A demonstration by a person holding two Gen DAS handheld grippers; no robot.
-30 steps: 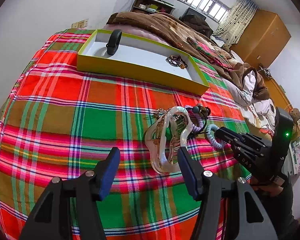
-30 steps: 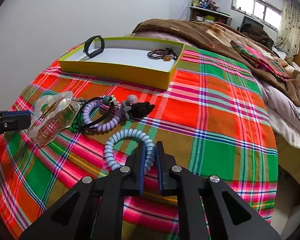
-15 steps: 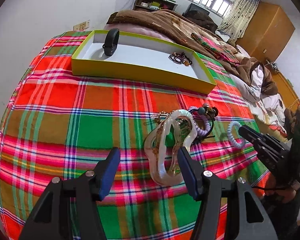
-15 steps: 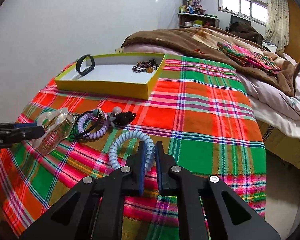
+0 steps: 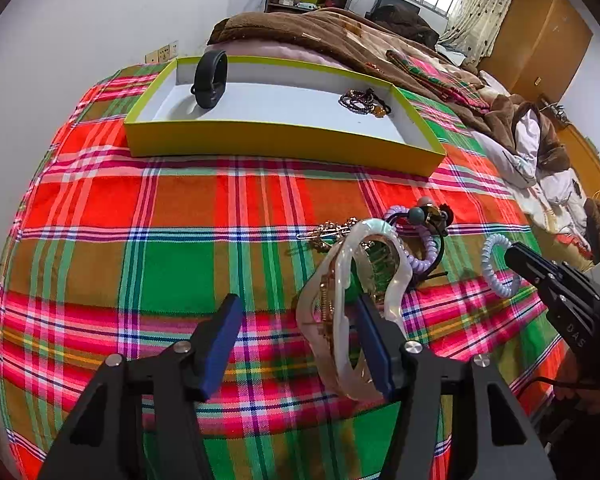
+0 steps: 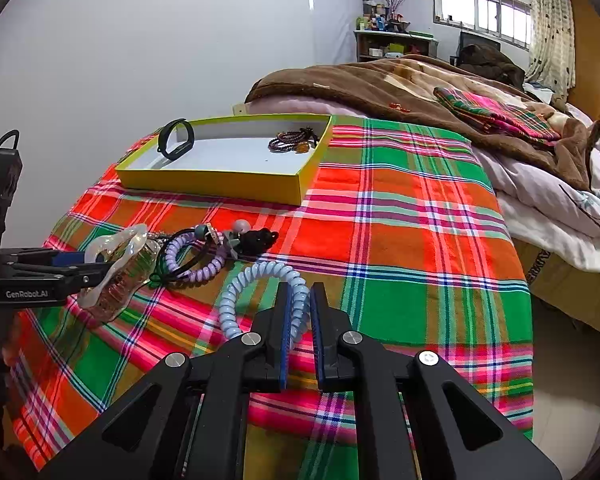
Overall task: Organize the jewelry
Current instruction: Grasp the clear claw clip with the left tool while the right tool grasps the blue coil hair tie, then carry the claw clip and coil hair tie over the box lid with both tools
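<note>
My right gripper is shut on a pale blue coil hair tie and holds it lifted over the plaid cloth; it shows too in the left wrist view. My left gripper is open, its right finger beside a pearly hair claw clip. A purple coil tie, black hair ties and a gold pin lie in a pile. The yellow tray holds a black wristband and a dark bead bracelet.
The plaid cloth covers the bed near a white wall. A brown blanket and folded plaid cloth lie beyond the tray. The bed's right edge drops to the floor.
The right gripper has lifted the pale blue coil tie and drawn it back from the pile. The left gripper has moved forward so the claw clip lies against its right finger.
</note>
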